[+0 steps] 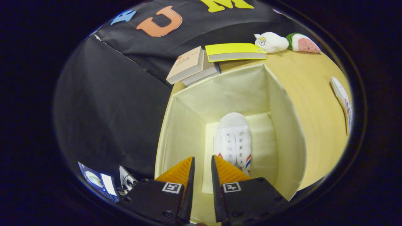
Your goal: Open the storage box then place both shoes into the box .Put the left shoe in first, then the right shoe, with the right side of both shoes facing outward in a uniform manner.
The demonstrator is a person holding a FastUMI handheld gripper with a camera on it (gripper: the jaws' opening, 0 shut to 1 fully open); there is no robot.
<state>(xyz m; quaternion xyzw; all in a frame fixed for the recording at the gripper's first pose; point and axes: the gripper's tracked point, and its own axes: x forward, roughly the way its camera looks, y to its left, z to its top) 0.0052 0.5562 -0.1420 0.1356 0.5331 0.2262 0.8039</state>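
**One shoe down in the box, tool hanging over it with nothing in its grip**

The storage box (pixel 282 125) is sitting open in the middle of the frame, its pale fabric walls standing upright, and we are looking straight down into it. A white shoe (pixel 233 141) is lying on the bottom, toe pointing toward the far wall, eyelets facing up, red and blue stripes showing along its right-hand side near the heel. Its heel is slipping out of sight behind one finger.

The tool (pixel 203 164) is hovering above the box's near rim at the bottom centre of the frame. Its fingers are standing close together with only a narrow gap between them, and nothing is sitting in that gap; the box floor is showing through it.

Over at the right edge of the frame, the second shoe (pixel 343 102) is lying on the wooden surface (pixel 311 78), well apart from the box.

Beyond the box, toward the upper middle, a stack of books (pixel 191 67) is resting beside a yellow book (pixel 234 51). Further to the upper right, a white plush toy (pixel 271 42) and a watermelon-slice plush (pixel 303 43) are sitting side by side near the wall.
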